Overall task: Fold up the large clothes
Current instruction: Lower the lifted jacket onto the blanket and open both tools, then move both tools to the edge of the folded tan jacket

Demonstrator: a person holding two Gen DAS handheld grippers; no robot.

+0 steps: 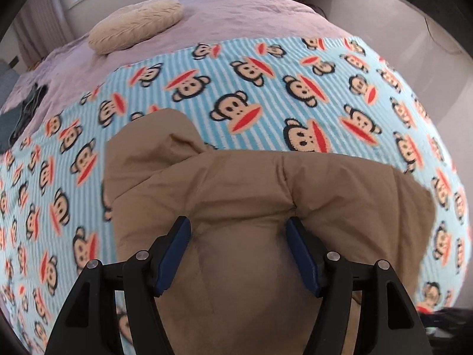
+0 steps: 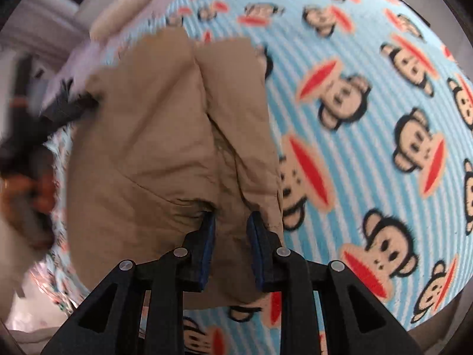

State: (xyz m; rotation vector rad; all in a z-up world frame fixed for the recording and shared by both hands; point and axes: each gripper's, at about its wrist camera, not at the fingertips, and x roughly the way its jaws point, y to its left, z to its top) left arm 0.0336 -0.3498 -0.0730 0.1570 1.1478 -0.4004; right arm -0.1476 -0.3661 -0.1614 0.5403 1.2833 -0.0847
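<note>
1. The left gripper (image 1: 238,222), black-framed with 2 blue-padded fingers (image 1: 174,254), is held with its jaws set wide, pointing steeply down. A puffed fold of the tan padded jacket (image 1: 236,183) bulges up between the pads; whether the pads press on it cannot be told.

2. The right gripper (image 2: 230,219), of the same black and blue build, is seen with its jaws narrow. A bunched ridge of the same tan padded jacket (image 2: 165,136) sits between the 2 pads and seems to be pinched, though actual contact cannot be confirmed.

3. The jacket is spread directly beneath both grippers, lying crumpled on a light blue striped fleece blanket printed with cartoon monkey faces (image 1: 266,88). A seam is seen running up the jacket's middle in the right wrist view.

4. The blanket is laid over a bed covered in pale lilac fabric (image 1: 236,14).

5. A round cream textured cushion (image 1: 136,25) rests on the lilac cover, well apart from the jacket.

6. Dark folded clothing (image 1: 26,112) lies at the bed's left edge.
</note>
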